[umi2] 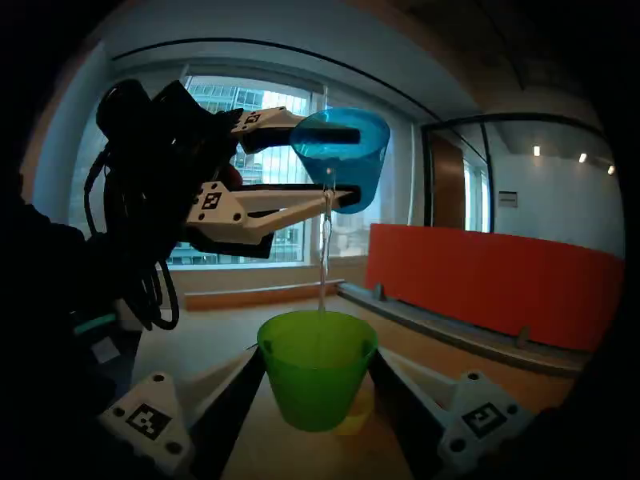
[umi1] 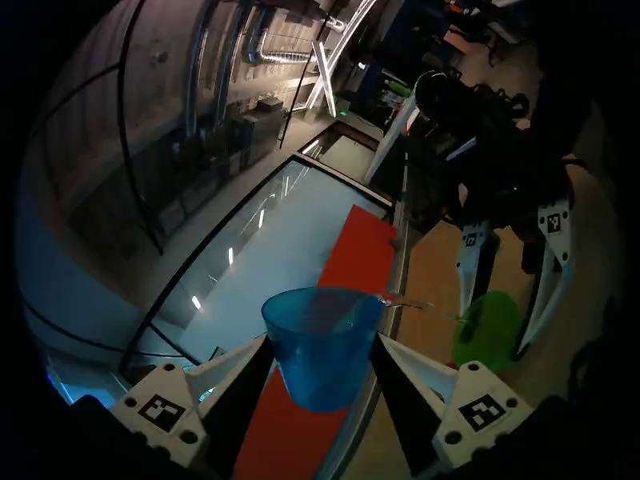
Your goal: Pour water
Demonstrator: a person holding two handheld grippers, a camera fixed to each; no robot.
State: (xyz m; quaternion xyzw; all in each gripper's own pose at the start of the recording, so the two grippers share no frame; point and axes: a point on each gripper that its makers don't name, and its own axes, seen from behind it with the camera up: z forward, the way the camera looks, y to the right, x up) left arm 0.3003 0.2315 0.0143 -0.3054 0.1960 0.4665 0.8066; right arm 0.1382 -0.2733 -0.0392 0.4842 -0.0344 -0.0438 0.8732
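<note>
Blue cup (umi1: 322,352): thin, light plastic that likely flexes; tipped above the green cup (umi2: 318,376).
Left tool (umi1: 322,342): clamped on the blue cup's side walls.
Water stream (umi2: 324,240): a thin thread falling into the green cup.
Right tool (umi2: 318,352): clamped on the green cup's sides, below the rim.
Grip advice: mid-wall and firm, since the smooth walls may slip, but not crushing.

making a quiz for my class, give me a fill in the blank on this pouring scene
The left gripper is shut on the blue cup, from which ___ pours.
The right gripper is shut on the lower cup, coloured ___.
The stream lands in the cup held by the ___ gripper.
Missing: water, green, right.
</note>
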